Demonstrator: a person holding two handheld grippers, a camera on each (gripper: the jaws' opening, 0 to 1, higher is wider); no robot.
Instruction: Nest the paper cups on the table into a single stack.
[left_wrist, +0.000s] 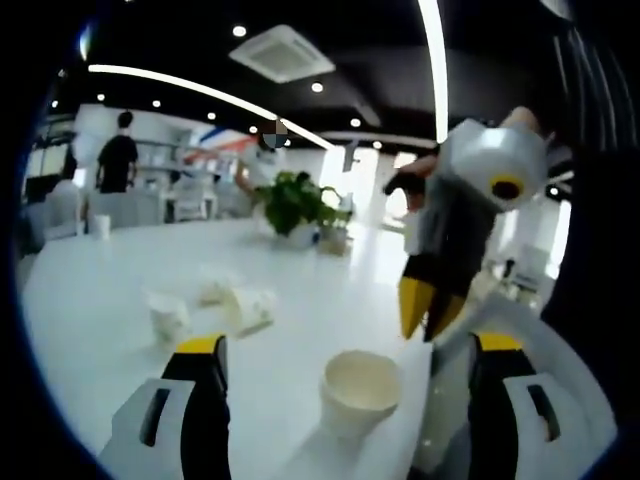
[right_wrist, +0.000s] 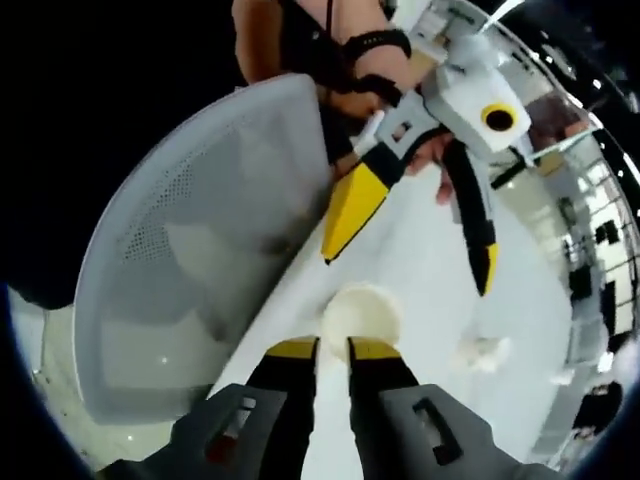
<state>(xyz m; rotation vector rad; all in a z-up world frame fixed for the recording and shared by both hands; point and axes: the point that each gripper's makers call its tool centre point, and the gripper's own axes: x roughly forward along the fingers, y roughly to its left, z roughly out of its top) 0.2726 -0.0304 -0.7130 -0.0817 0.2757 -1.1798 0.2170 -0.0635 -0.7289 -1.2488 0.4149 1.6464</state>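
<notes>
An upright white paper cup stands on the white table, between the wide-apart jaws of my open left gripper. My right gripper hangs just above and to the right of that cup, its yellow tips close together with nothing in them. From the right gripper view the same cup sits just past my shut right gripper, and the open left gripper straddles it from beyond. Farther left on the table lie three more cups, looking tipped or crumpled.
A white mesh chair stands against the table's near edge. A potted plant and a small cup sit at the far side of the table. People stand in the background. Another crumpled cup lies beyond the upright one.
</notes>
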